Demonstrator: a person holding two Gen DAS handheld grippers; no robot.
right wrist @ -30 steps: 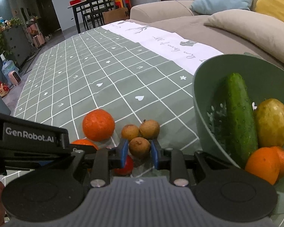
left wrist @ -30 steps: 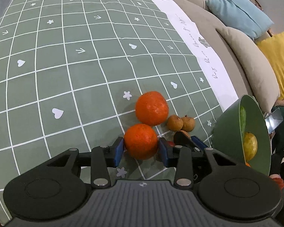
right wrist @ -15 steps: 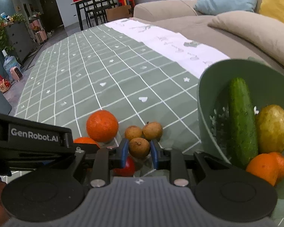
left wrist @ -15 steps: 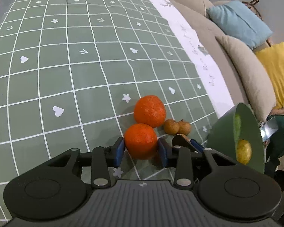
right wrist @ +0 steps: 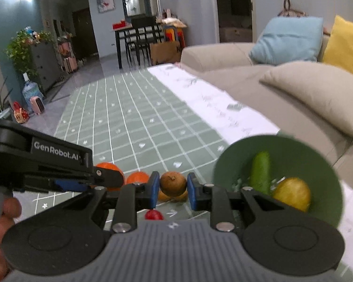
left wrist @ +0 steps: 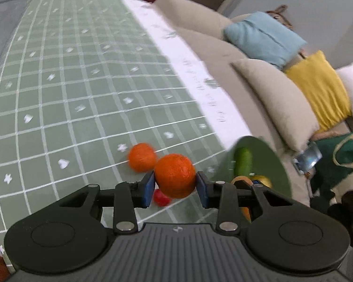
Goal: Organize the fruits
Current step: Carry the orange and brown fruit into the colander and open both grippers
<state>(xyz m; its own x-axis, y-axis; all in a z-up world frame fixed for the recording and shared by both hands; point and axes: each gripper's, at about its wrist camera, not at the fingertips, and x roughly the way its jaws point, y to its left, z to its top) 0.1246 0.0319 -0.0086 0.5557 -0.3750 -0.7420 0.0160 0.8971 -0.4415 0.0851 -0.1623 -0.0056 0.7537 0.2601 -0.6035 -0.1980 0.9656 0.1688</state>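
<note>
My left gripper (left wrist: 175,189) is shut on an orange (left wrist: 175,175) and holds it above the green checked cloth (left wrist: 82,108). A second orange (left wrist: 141,157) and a small red fruit (left wrist: 161,197) lie on the cloth below. My right gripper (right wrist: 172,190) is shut on a brown longan (right wrist: 173,183), lifted off the cloth. Two more longans (right wrist: 164,197) and the red fruit (right wrist: 153,215) lie beneath it. The green bowl (right wrist: 317,164) at the right holds a cucumber (right wrist: 261,171) and a yellow-green fruit (right wrist: 291,193); it also shows in the left wrist view (left wrist: 277,164).
The left gripper's body (right wrist: 47,162) crosses the left of the right wrist view, with an orange (right wrist: 136,177) behind it. A beige sofa with cushions (left wrist: 277,101) borders the cloth on the right. A white strip with writing (left wrist: 200,82) runs along the cloth's edge.
Both grippers have lifted their fruit off the cloth: the left with the orange, the right with the longan. Both views have tilted up and the bowl looks smaller and farther.
</note>
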